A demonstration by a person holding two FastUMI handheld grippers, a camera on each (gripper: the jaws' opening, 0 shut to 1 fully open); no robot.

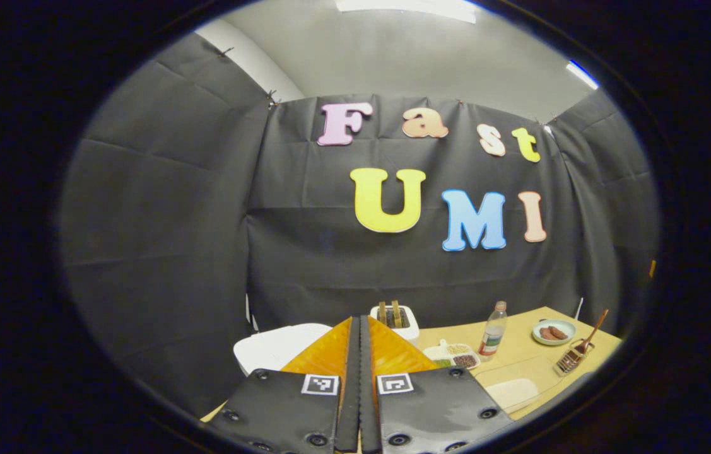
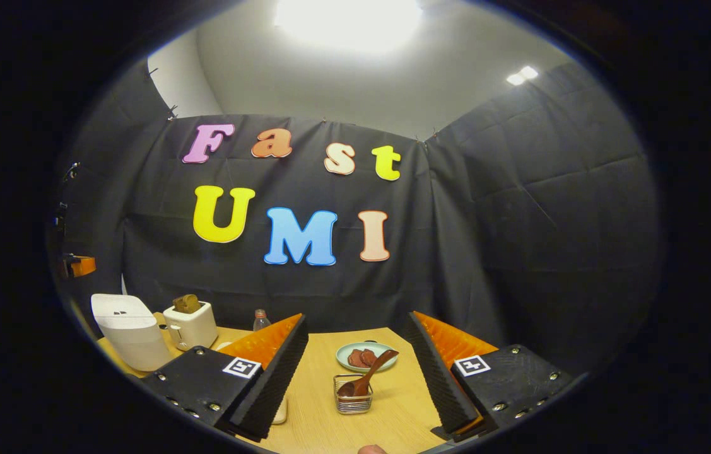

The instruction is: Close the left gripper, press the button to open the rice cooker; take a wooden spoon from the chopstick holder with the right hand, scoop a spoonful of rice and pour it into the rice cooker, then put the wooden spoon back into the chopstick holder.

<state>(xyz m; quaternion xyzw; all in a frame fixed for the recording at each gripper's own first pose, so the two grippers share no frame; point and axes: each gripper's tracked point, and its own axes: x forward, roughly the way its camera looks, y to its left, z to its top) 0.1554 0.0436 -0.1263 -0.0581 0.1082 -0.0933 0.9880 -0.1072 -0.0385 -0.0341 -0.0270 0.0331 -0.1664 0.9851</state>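
L gripper fingers pressed together; R gripper spread wide.

Tabletop, pale wood, as I see it from the right gripper view. Straight ahead between the fingers of my right claw stands the wire chopstick holder, a wooden spoon leaning in it. Just beyond it lies a plate with brown pieces. Far to the claw's left stand the white rice cooker, lid down, and beside it a white toaster. In the left gripper view, right of my left claw, I note a bottle and a divided tray of grains.
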